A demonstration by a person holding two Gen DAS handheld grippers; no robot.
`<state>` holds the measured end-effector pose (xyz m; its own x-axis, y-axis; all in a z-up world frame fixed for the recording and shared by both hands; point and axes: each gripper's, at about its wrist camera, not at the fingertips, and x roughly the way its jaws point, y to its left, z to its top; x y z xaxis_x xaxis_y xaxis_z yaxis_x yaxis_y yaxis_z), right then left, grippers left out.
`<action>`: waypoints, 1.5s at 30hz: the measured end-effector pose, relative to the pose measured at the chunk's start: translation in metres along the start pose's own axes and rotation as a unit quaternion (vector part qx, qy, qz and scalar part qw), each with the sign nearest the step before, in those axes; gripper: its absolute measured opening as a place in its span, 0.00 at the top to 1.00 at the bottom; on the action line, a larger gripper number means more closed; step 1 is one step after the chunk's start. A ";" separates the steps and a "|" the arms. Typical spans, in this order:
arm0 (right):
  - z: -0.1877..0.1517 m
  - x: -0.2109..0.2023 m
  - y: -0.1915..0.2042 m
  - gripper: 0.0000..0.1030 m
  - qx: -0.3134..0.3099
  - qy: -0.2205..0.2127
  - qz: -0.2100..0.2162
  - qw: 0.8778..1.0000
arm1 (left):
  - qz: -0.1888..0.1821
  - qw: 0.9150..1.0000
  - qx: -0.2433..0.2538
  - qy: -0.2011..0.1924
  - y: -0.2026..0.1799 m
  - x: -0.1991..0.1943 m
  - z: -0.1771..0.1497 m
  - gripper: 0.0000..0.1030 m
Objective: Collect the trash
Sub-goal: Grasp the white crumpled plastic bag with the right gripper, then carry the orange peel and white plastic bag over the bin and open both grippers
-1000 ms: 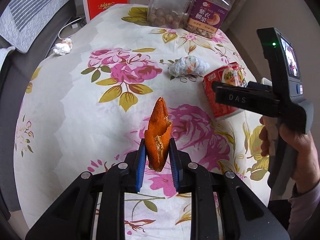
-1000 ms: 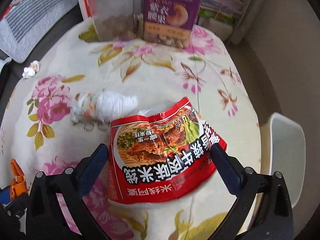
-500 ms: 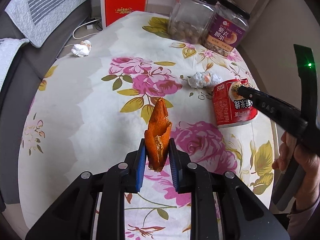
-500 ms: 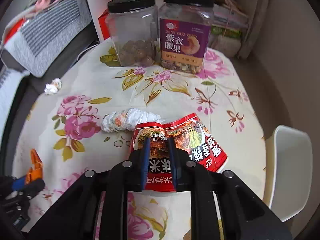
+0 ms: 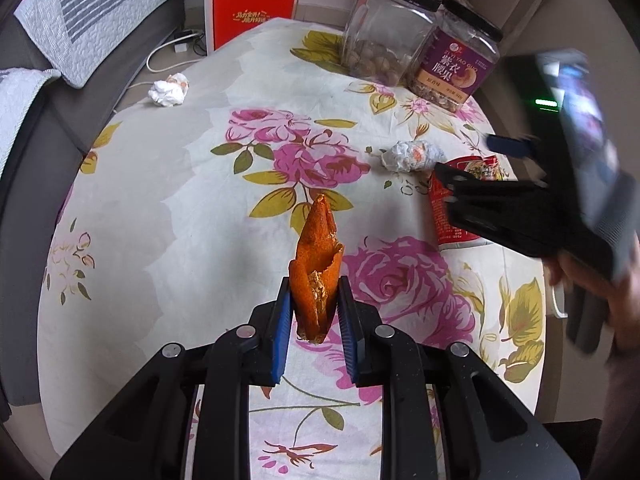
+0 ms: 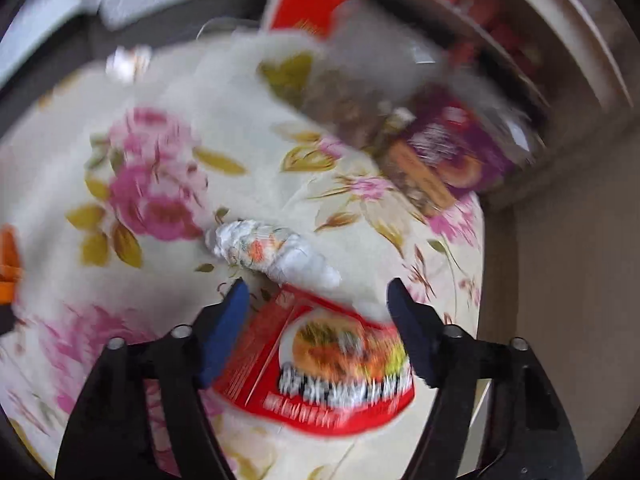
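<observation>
My left gripper [image 5: 314, 312] is shut on an orange peel [image 5: 316, 268] and holds it above the floral tablecloth [image 5: 168, 208]. My right gripper [image 6: 316, 312] is open, its jaws wide apart over a red noodle wrapper [image 6: 320, 368] that lies on the cloth. It also shows in the left wrist view [image 5: 472, 168], blurred, above the same wrapper [image 5: 452, 232]. A crumpled white wrapper [image 6: 272, 248] lies just beyond the red one, and shows in the left wrist view [image 5: 412, 156]. A crumpled tissue [image 5: 168, 90] lies at the table's far left edge.
Two clear jars, one of nuts [image 5: 384, 32] and one with a purple label [image 5: 456, 64], stand at the table's far edge. A red box [image 5: 252, 4] stands behind the table. A sofa with a grey blanket [image 5: 88, 16] is to the left.
My right gripper has opened from shut and swung left over the red wrapper; its view is now blurred. My left gripper still holds the peel, raised a little.
</observation>
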<state>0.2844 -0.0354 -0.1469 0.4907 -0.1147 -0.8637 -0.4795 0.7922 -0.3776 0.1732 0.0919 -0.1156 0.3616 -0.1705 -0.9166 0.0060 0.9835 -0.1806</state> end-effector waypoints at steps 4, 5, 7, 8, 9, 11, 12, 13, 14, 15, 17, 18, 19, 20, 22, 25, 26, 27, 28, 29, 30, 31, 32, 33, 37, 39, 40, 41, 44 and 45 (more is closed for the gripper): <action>0.015 0.032 0.010 0.39 -0.049 0.040 0.015 0.998 | 0.000 1.000 -0.004 -0.001 0.001 0.001 0.003 0.78; 0.017 0.037 0.008 0.55 -0.039 0.046 0.030 0.998 | 0.000 1.000 -0.006 -0.001 0.002 0.002 0.004 0.78; 0.022 0.043 -0.003 0.73 0.013 0.047 0.073 0.996 | 0.000 1.000 -0.010 0.000 0.005 0.003 0.005 0.78; 0.024 0.044 -0.008 0.74 0.035 0.046 0.082 0.995 | 0.000 1.000 -0.014 0.000 0.007 0.004 0.005 0.78; 0.023 0.045 -0.017 0.74 0.073 0.044 0.102 0.991 | 0.001 1.000 -0.017 0.001 0.008 0.005 0.005 0.78; 0.021 0.043 -0.030 0.75 0.123 0.035 0.127 0.984 | 0.003 1.000 -0.027 -0.001 0.012 0.005 0.006 0.78; 0.019 0.041 -0.037 0.75 0.149 0.028 0.141 0.978 | 0.003 0.999 -0.032 -0.003 0.014 0.005 0.007 0.78; 0.016 0.036 -0.045 0.75 0.179 0.017 0.155 0.971 | 0.003 0.999 -0.036 -0.006 0.015 0.004 0.008 0.78; 0.014 0.031 -0.049 0.75 0.198 0.008 0.163 0.967 | 0.004 0.999 -0.042 -0.013 0.017 0.001 0.009 0.78; 0.011 0.025 -0.054 0.75 0.217 -0.001 0.170 0.961 | 0.004 0.999 -0.047 -0.018 0.019 -0.001 0.010 0.78; 0.006 0.007 -0.062 0.75 0.247 -0.027 0.173 0.953 | 0.002 0.998 -0.056 -0.031 0.021 -0.007 0.013 0.78; 0.003 -0.003 -0.065 0.75 0.257 -0.042 0.171 0.950 | -0.001 0.998 -0.059 -0.038 0.022 -0.011 0.014 0.78; 0.000 -0.008 -0.068 0.75 0.264 -0.050 0.172 0.948 | -0.005 0.997 -0.062 -0.044 0.023 -0.015 0.015 0.78; -0.004 -0.016 -0.071 0.75 0.274 -0.060 0.176 0.944 | -0.008 0.997 -0.064 -0.049 0.024 -0.018 0.016 0.78; -0.011 -0.032 -0.075 0.75 0.291 -0.078 0.180 0.937 | -0.013 0.996 -0.068 -0.056 0.025 -0.024 0.016 0.78; -0.027 -0.055 -0.082 0.75 0.304 -0.103 0.179 0.930 | -0.014 0.995 -0.071 -0.066 0.025 -0.031 0.016 0.78; -0.032 -0.064 -0.082 0.75 0.309 -0.111 0.179 0.928 | -0.014 0.995 -0.071 -0.070 0.024 -0.034 0.015 0.78; -0.036 -0.068 -0.083 0.75 0.311 -0.115 0.179 0.926 | -0.014 0.995 -0.072 -0.074 0.024 -0.036 0.015 0.78; -0.042 -0.077 -0.083 0.75 0.315 -0.121 0.179 0.924 | -0.013 0.994 -0.073 -0.079 0.024 -0.038 0.014 0.78; -0.046 -0.082 -0.083 0.75 0.317 -0.125 0.178 0.923 | -0.012 0.994 -0.073 -0.084 0.023 -0.042 0.014 0.78; -0.053 -0.090 -0.083 0.75 0.321 -0.131 0.179 0.921 | -0.012 0.993 -0.073 -0.088 0.022 -0.044 0.014 0.78; -0.056 -0.095 -0.081 0.75 0.323 -0.135 0.178 0.920 | -0.012 0.993 -0.073 -0.093 0.021 -0.047 0.014 0.78; -0.060 -0.101 -0.081 0.75 0.325 -0.139 0.175 0.919 | -0.013 0.992 -0.073 -0.100 0.020 -0.051 0.014 0.78; -0.067 -0.108 -0.080 0.75 0.327 -0.145 0.171 0.918 | -0.013 0.992 -0.073 -0.103 0.018 -0.053 0.014 0.78; -0.085 -0.118 -0.082 0.75 0.338 -0.156 0.165 0.913 | -0.012 0.991 -0.069 -0.116 0.011 -0.060 0.013 0.78; -0.095 -0.121 -0.083 0.75 0.348 -0.160 0.170 0.908 | -0.009 0.990 -0.065 -0.123 0.004 -0.063 0.013 0.78; -0.101 -0.122 -0.084 0.75 0.353 -0.165 0.166 0.906 | -0.008 0.990 -0.063 -0.125 0.002 -0.064 0.012 0.78; -0.107 -0.124 -0.084 0.75 0.355 -0.171 0.157 0.906 | -0.006 0.990 -0.059 -0.128 -0.003 -0.065 0.012 0.78; -0.117 -0.124 -0.085 0.75 0.359 -0.173 0.150 0.905 | 0.000 0.990 -0.046 -0.136 -0.016 -0.066 0.010 0.78; -0.120 -0.124 -0.087 0.75 0.362 -0.171 0.153 0.904 | 0.002 0.990 -0.042 -0.137 -0.020 -0.066 0.010 0.78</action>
<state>0.1781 -0.1619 -0.0473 0.6717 0.2698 -0.6899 -0.0908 0.9543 0.2849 0.1585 0.0844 -0.0485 0.6014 -0.1325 -0.7879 -0.0687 0.9739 -0.2162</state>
